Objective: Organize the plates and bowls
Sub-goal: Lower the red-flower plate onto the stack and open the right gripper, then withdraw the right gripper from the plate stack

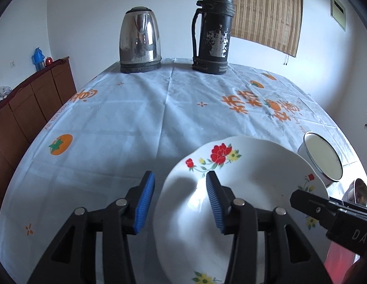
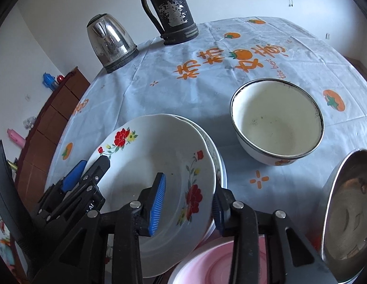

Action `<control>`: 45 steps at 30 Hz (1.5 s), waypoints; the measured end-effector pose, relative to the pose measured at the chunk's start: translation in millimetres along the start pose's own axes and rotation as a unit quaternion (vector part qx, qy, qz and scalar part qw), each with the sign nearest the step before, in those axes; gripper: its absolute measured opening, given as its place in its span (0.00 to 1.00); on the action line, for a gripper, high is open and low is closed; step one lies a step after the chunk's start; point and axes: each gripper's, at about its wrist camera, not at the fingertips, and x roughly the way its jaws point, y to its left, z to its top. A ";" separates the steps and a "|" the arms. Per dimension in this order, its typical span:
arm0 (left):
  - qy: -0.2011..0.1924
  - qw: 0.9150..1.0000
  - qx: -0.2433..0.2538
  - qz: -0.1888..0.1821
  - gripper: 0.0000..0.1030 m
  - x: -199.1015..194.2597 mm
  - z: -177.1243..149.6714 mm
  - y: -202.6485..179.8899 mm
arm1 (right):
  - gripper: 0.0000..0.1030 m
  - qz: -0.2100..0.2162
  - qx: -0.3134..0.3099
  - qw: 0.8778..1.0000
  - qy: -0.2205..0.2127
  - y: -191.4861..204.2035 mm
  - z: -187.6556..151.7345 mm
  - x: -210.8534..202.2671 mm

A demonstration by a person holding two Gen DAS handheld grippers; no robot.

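A white plate with red flowers (image 1: pixel 249 182) (image 2: pixel 159 151) lies on top of other plates (image 2: pixel 213 142) on the tablecloth. My left gripper (image 1: pixel 180 177) straddles its left rim, one blue pad outside and one over the plate. Both pads stand clear of the plate, so it is open. My right gripper (image 2: pixel 189 184) straddles the right rim the same way. Its inner pad sits well off the rim, and the stack partly hides its outer pad; it is open too. Each view shows the other gripper at the plate's opposite edge.
A white enamel bowl (image 2: pixel 275 120) stands right of the plates, with a steel bowl (image 2: pixel 349 208) nearer at the right edge. A pink bowl (image 2: pixel 214 265) sits under my right gripper. A kettle (image 1: pixel 139 40) and a black thermos (image 1: pixel 213 30) stand at the far edge. A brown cabinet (image 1: pixel 29 108) runs along the left.
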 end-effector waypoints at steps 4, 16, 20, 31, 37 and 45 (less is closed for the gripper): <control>-0.001 1.000 0.002 0.002 0.51 -0.4 0.0 0.0 | 0.38 0.006 0.010 1.000 -0.004 -2.3 -1.4 -4.0; -0.004 1.000 0.006 0.015 0.51 0.7 -1.3 0.3 | 0.47 -0.011 -0.022 1.000 -0.010 8.7 0.9 -12.3; 0.000 1.000 0.008 0.019 0.51 3.4 -2.4 -0.1 | 0.50 -0.025 -0.020 0.999 0.001 6.7 2.1 -13.2; -0.009 1.000 0.012 0.017 0.53 0.2 -2.2 -1.8 | 0.56 -0.063 -0.049 0.996 -0.046 12.8 6.0 -26.1; -0.047 0.998 0.020 0.028 0.68 -13.3 -1.7 -4.9 | 0.56 -0.022 -0.035 0.992 -0.121 8.9 -7.5 -59.1; -0.066 0.997 0.025 0.044 0.78 -23.3 -6.0 -5.5 | 0.56 -0.036 -0.042 0.982 -0.180 5.8 -33.2 -83.9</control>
